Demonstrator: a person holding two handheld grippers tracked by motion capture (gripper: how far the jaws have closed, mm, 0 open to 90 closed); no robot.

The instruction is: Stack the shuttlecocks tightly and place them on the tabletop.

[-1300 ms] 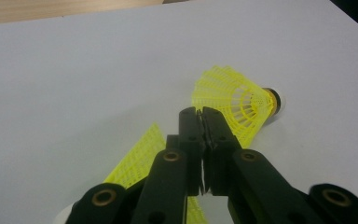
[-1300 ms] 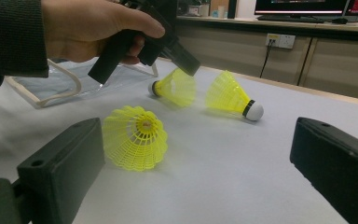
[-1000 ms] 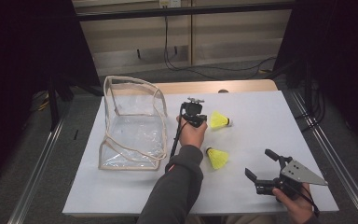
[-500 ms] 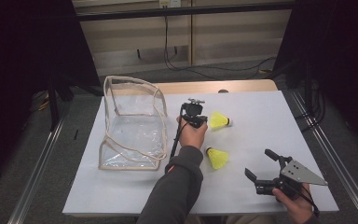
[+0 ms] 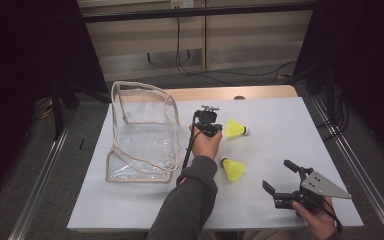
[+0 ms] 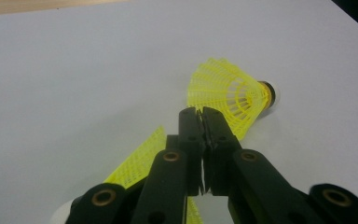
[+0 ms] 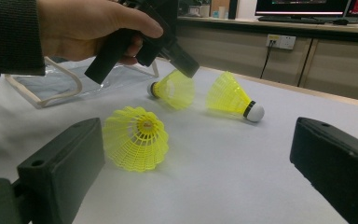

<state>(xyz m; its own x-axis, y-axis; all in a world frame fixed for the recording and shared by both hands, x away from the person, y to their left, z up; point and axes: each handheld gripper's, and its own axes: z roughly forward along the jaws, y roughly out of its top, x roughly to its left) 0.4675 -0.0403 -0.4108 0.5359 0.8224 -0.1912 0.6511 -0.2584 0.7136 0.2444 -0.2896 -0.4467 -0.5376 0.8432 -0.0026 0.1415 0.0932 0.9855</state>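
My left gripper [image 6: 203, 120] is shut on the mesh skirt of a yellow shuttlecock [image 6: 137, 161], whose white cork points away to the lower left. From the right gripper view that shuttlecock [image 7: 173, 88] hangs at the left gripper's [image 7: 189, 67] tip, just above the table. A second shuttlecock [image 5: 236, 129] lies just beyond it on the white table. A third shuttlecock [image 5: 233, 169] lies nearer me. My right gripper [image 5: 278, 175] rests open at the front right, with the third shuttlecock [image 7: 137, 138] ahead of its left jaw.
A clear plastic bag with beige trim [image 5: 145, 145] lies on the left of the white table [image 5: 280, 120], its opening towards the left hand. Metal rails run along both table sides. A wall with cables stands behind.
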